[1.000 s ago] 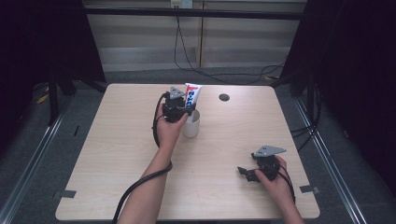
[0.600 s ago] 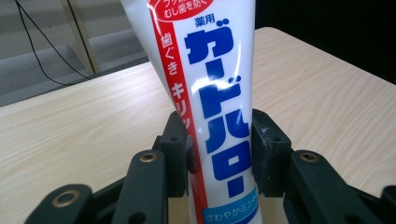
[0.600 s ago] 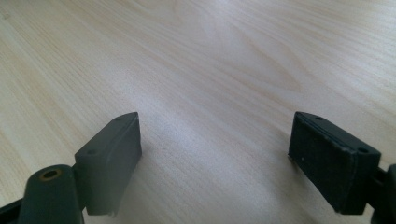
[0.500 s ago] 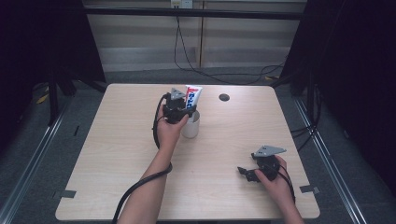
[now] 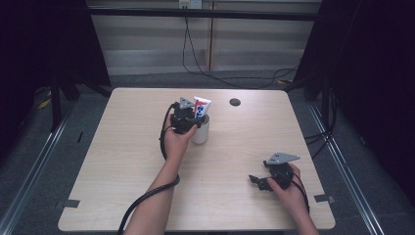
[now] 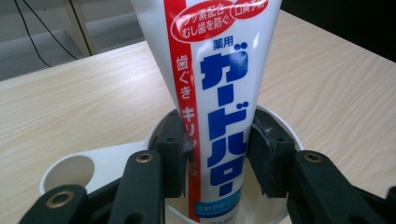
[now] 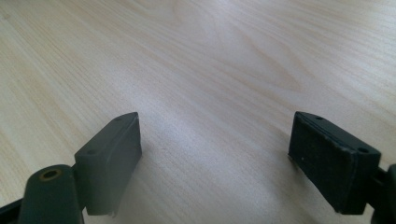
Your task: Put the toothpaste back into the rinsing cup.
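Table (image 5: 122,161), toothpaste tube (image 6: 219,93), unchanged grip.

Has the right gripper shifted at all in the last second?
No. The right gripper sits at the same spot near the table's front right, no nearer the dark hole.

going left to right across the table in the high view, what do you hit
left gripper shut on the toothpaste tube, which stands in the white cup → small dark round spot on the table top near the far edge → right gripper, open, low over the bare wood of the table
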Tool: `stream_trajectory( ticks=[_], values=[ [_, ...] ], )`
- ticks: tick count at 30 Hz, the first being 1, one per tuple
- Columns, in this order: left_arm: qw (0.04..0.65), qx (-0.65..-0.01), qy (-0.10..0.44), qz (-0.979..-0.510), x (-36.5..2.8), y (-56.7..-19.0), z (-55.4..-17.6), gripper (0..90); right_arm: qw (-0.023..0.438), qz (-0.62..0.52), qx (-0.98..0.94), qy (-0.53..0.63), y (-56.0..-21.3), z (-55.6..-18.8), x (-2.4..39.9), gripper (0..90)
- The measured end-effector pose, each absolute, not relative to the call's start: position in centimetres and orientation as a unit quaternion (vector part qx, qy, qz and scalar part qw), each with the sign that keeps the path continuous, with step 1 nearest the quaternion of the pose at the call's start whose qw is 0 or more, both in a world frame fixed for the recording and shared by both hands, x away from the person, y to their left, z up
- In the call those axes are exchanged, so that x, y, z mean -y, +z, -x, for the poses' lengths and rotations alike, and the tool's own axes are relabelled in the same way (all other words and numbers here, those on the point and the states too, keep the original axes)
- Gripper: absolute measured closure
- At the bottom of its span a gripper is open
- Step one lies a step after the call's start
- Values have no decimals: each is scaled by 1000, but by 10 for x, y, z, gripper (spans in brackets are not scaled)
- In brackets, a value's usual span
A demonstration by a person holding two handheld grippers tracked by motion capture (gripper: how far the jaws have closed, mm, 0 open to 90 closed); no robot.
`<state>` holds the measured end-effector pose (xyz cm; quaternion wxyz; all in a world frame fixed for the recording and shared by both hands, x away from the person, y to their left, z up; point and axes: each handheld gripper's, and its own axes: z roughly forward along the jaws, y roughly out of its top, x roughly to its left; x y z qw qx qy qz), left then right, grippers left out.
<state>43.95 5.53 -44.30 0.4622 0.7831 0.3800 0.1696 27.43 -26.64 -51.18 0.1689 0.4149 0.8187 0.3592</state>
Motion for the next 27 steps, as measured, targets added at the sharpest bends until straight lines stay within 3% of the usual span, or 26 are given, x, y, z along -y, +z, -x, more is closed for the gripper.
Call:
stream_trajectory(
  ticks=[27],
  values=[
    [452,-375,164,-792,-57,-444,-435,548,169,-415,-819,359,-512,-274,266,167]
  ],
)
